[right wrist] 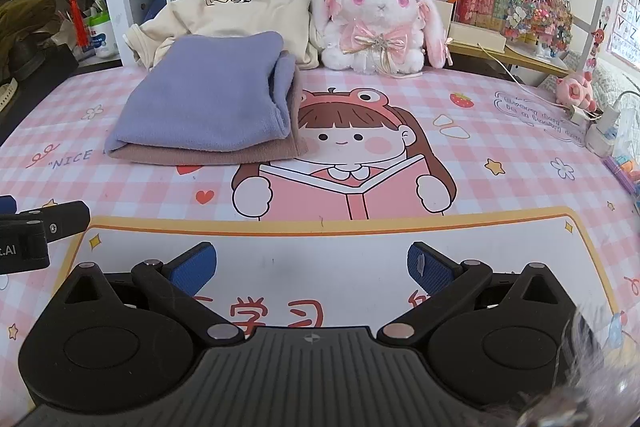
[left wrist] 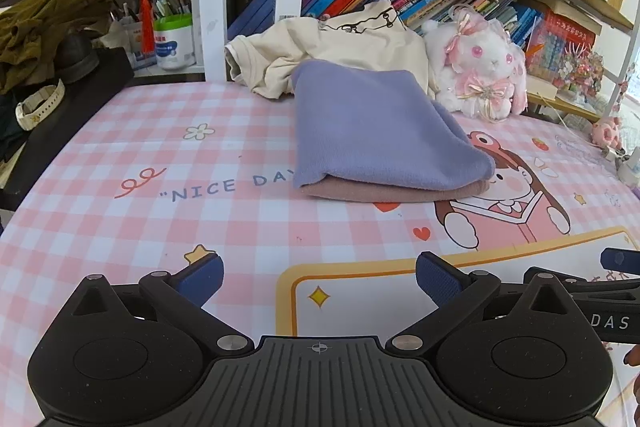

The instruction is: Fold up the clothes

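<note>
The cream garment [right wrist: 232,9], crumpled, soft and light, is best pinched at its hem; both tools [left wrist: 319,279] [right wrist: 312,265] are held agape, empty.

The pink garment [left wrist: 384,193] shows only its edges — the folded purple garment [left wrist: 372,127] covers the rest.

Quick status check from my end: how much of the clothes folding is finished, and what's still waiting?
Done: a purple garment lies folded on top of a folded pink garment on the desk mat. In hand: nothing; the left gripper and right gripper are both open and empty above the mat. Left: the cream shirt sits crumpled behind the stack, beside the plush rabbit.
</note>
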{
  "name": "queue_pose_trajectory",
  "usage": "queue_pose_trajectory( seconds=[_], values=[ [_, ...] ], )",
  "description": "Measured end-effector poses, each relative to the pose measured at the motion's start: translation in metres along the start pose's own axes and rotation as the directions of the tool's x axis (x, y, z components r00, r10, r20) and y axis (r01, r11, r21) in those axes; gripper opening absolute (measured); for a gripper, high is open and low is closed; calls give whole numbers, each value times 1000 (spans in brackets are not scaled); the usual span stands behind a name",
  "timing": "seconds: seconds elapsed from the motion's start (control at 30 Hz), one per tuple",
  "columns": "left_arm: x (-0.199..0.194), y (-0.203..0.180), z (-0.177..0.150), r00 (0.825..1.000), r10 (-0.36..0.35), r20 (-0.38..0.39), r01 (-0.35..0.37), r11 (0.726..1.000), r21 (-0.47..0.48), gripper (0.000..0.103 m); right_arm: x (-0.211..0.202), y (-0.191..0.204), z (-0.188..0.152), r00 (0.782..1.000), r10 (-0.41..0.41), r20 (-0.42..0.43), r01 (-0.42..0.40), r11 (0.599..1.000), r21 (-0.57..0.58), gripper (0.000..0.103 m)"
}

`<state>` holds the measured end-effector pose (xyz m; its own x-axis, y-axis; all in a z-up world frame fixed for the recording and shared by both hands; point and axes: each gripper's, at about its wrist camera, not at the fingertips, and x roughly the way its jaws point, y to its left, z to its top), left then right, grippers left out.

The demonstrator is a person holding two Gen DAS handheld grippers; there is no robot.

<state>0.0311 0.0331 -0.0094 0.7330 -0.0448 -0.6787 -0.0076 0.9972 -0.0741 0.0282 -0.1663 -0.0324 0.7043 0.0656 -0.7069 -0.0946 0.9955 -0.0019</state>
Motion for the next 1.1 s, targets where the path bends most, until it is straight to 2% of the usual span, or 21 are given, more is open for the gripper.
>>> queue_pose_trajectory(
  seconds=[1.1],
  values=[
    [-7, 0, -1, 1000, 13, 13, -13, 1000, 2, 103, -3, 2, -3, 1000, 10, 1, -10, 1000, -3, 103]
  ],
)
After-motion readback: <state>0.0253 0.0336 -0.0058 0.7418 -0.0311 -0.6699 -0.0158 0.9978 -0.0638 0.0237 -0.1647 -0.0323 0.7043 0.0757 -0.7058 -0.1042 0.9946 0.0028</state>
